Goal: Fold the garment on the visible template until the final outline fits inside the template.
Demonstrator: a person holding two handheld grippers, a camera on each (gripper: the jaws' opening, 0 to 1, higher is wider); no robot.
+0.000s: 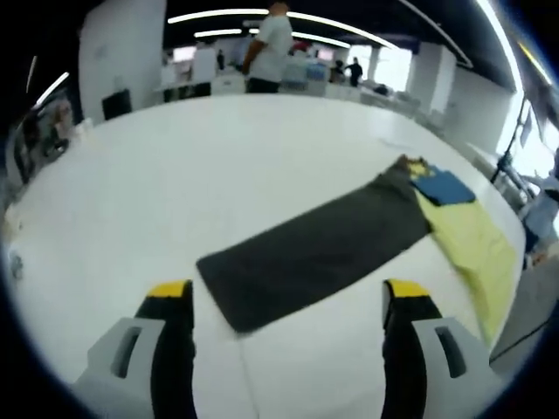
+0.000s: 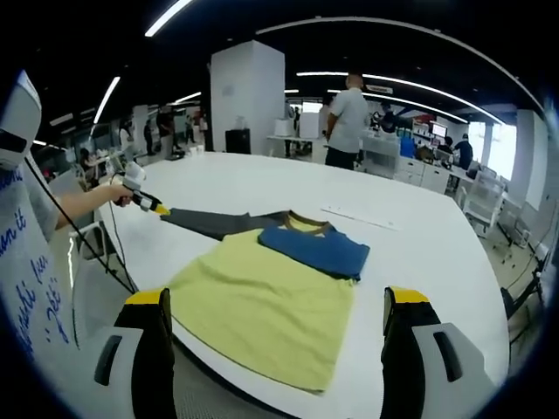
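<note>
Both tools, left (image 1: 288,301) and right (image 2: 275,307), jaws wide apart.

bare white table (image 1: 175,175) all round garment (image 2: 262,301), person (image 2: 348,118) at far edge

Left claw (image 1: 290,301) open above dark sleeve (image 1: 316,253); yellow garment (image 1: 472,240) on table (image 1: 175,183).

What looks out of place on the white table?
The dark grey sleeve stretches far sideways from the yellow garment, unfolded. The blue part is folded over, near the collar.
</note>
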